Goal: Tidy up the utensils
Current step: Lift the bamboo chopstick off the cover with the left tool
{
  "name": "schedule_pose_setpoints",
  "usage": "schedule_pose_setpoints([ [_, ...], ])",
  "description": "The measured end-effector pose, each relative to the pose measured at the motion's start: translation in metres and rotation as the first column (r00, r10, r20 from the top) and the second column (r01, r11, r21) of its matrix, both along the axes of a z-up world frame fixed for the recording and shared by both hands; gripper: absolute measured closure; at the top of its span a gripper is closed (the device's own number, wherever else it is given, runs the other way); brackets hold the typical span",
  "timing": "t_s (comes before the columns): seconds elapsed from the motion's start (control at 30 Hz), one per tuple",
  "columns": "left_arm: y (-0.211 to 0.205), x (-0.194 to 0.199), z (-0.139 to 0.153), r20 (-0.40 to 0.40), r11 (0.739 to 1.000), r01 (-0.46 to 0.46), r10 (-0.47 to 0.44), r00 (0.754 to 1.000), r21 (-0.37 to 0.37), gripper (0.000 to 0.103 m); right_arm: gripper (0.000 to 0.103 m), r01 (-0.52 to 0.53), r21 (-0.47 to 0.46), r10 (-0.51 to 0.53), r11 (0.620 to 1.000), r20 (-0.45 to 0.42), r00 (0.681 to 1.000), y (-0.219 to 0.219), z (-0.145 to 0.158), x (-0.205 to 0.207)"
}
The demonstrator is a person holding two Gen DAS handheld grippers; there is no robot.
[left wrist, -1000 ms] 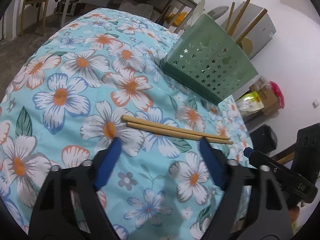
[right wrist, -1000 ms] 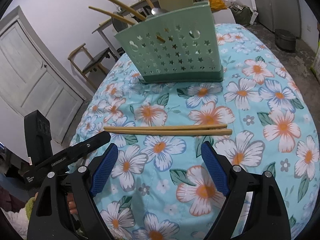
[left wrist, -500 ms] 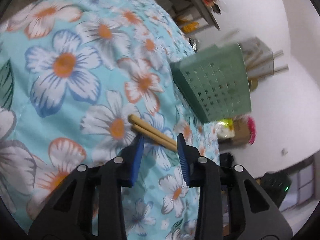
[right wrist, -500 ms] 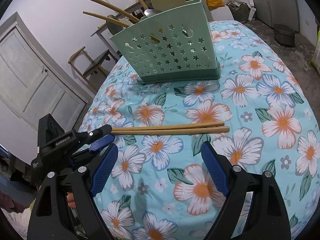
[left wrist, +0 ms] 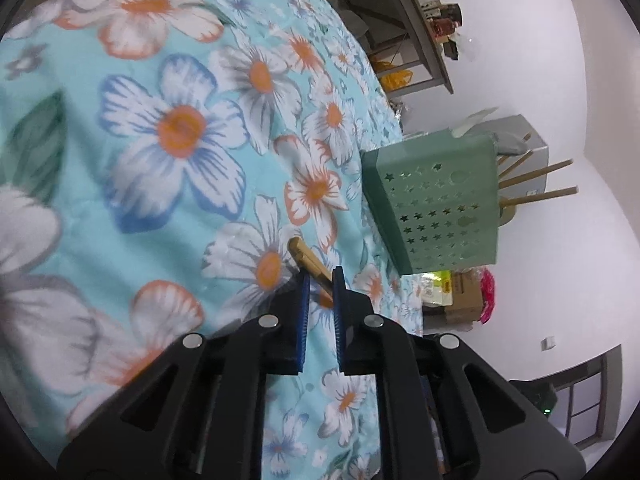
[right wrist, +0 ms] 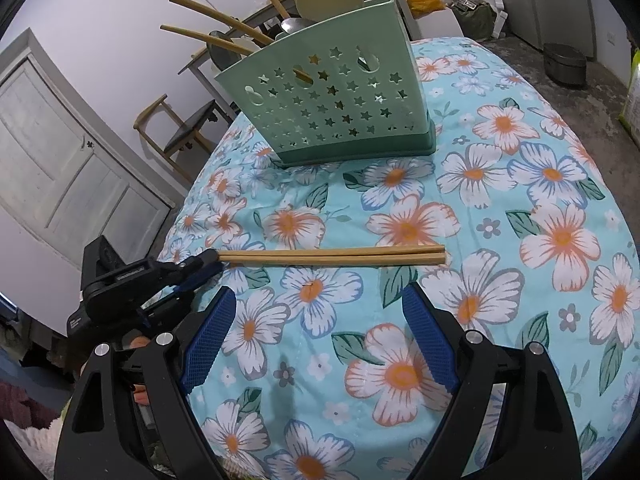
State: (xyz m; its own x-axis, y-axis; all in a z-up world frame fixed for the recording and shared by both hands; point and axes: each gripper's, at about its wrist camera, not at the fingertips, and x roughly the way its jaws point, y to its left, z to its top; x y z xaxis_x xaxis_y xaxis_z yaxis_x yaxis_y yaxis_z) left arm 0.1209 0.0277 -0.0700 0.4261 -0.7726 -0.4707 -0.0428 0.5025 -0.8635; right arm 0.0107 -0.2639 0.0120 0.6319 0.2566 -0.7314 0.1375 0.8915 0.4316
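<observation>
At lower centre of the left wrist view, the left gripper (left wrist: 319,286) is just finishing closing on the narrow ends of the chopsticks (right wrist: 332,257) lying on the floral cloth (right wrist: 520,184), so lifting them toward the green holder (right wrist: 332,100) looks next; the right gripper (right wrist: 316,336) is hanging spread, empty.

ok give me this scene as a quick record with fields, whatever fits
surface: table with floral cloth
loose item: pair of wooden chopsticks, lying flat side by side
holder: green star-cut utensil caddy, upright, already holding chopsticks and spoons
left hand-held gripper: jaws just closing on one end of the chopsticks, pads at the wood
right hand-held gripper: open, empty, above the cloth short of the chopsticks
task state: pair not yet in caddy
</observation>
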Motion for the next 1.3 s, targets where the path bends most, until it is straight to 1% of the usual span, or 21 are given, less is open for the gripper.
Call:
schedule_pose_setpoints([
  [0.07, 0.015, -0.005, 0.004, 0.009, 0.999, -0.031, 0.031, 0.999, -0.012, 0.094, 0.02, 0.003, -0.006, -0.003, 1.0, 0.003, 1.0, -0.001, 0.001, -0.001],
  [0.17, 0.043, -0.006, 0.007, 0.004, 0.994, -0.107, 0.107, 0.994, -0.031, 0.095, 0.02, 0.007, 0.001, -0.007, 1.0, -0.004, 1.0, -0.003, -0.001, 0.0],
  [0.23, 0.054, -0.003, 0.003, -0.038, 0.99, -0.131, 0.129, 0.991, -0.048, 0.094, 0.02, 0.003, 0.013, -0.003, 1.0, -0.011, 1.0, -0.002, -0.004, 0.003],
  [0.27, 0.058, -0.001, 0.0, -0.064, 0.988, -0.138, 0.134, 0.989, -0.064, 0.092, 0.02, 0.0, 0.017, 0.0, 1.0, -0.014, 1.0, -0.001, -0.005, 0.004],
  [0.3, 0.06, -0.001, -0.005, -0.094, 0.985, -0.148, 0.14, 0.986, -0.09, 0.086, 0.02, -0.006, 0.022, 0.006, 1.0, -0.013, 1.0, 0.001, -0.005, 0.005],
  [0.37, 0.063, -0.001, -0.009, -0.121, 0.98, -0.158, 0.143, 0.982, -0.12, 0.081, 0.02, -0.016, 0.015, 0.016, 1.0, -0.008, 1.0, 0.004, -0.003, 0.006],
  [0.43, 0.062, -0.001, -0.009, -0.129, 0.979, -0.158, 0.141, 0.981, -0.13, 0.077, 0.02, -0.024, 0.006, 0.024, 1.0, -0.005, 1.0, 0.007, -0.002, 0.006],
  [0.5, 0.059, 0.001, -0.007, -0.133, 0.979, -0.156, 0.138, 0.981, -0.132, 0.068, 0.02, -0.024, 0.007, 0.024, 1.0, -0.008, 1.0, 0.007, -0.002, 0.006],
  [0.57, 0.055, 0.003, -0.006, -0.143, 0.979, -0.158, 0.14, 0.98, -0.126, 0.065, 0.02, -0.019, 0.011, 0.019, 1.0, -0.013, 1.0, 0.005, -0.004, 0.007],
  [0.63, 0.051, 0.006, -0.009, -0.167, 0.978, -0.166, 0.145, 0.975, -0.123, 0.065, 0.02, -0.013, 0.018, 0.014, 1.0, -0.017, 1.0, 0.003, -0.005, 0.007],
  [0.7, 0.045, 0.01, -0.011, -0.179, 0.976, -0.169, 0.144, 0.973, -0.136, 0.065, 0.02, -0.011, 0.02, 0.011, 1.0, -0.017, 1.0, 0.003, -0.005, 0.007],
  [0.8, 0.041, 0.014, -0.013, -0.202, 0.972, -0.179, 0.147, 0.968, -0.152, 0.065, 0.02, -0.01, 0.021, 0.01, 1.0, -0.017, 1.0, 0.002, -0.006, 0.008],
  [0.93, 0.029, 0.017, -0.01, -0.195, 0.977, -0.179, 0.154, 0.969, -0.115, 0.066, 0.02, -0.009, 0.026, 0.009, 1.0, -0.02, 1.0, 0.002, -0.006, 0.008],
  [1.03, 0.025, 0.019, -0.014, -0.208, 0.976, -0.184, 0.157, 0.965, -0.117, 0.076, 0.02, -0.007, 0.024, 0.008, 1.0, -0.019, 1.0, 0.002, -0.006, 0.008],
  [1.1, 0.023, 0.02, -0.022, -0.232, 0.972, -0.191, 0.156, 0.96, -0.136, 0.09, 0.02, -0.003, 0.024, 0.004, 1.0, -0.02, 1.0, 0.001, -0.007, 0.008],
  [1.13, 0.024, 0.02, -0.025, -0.24, 0.971, -0.196, 0.159, 0.958, -0.138, 0.094, 0.02, 0.0, 0.023, 0.001, 1.0, -0.02, 1.0, 0.0, -0.007, 0.008],
  [1.2, 0.024, 0.019, -0.028, -0.236, 0.967, -0.202, 0.162, 0.958, -0.153, 0.094, 0.02, 0.005, 0.022, -0.004, 1.0, -0.02, 1.0, -0.002, -0.007, 0.007],
  [1.3, 0.022, 0.02, -0.027, -0.226, 0.969, -0.196, 0.16, 0.961, -0.148, 0.094, 0.02, 0.014, 0.027, -0.013, 1.0, -0.03, 0.999, -0.005, -0.011, 0.008],
])
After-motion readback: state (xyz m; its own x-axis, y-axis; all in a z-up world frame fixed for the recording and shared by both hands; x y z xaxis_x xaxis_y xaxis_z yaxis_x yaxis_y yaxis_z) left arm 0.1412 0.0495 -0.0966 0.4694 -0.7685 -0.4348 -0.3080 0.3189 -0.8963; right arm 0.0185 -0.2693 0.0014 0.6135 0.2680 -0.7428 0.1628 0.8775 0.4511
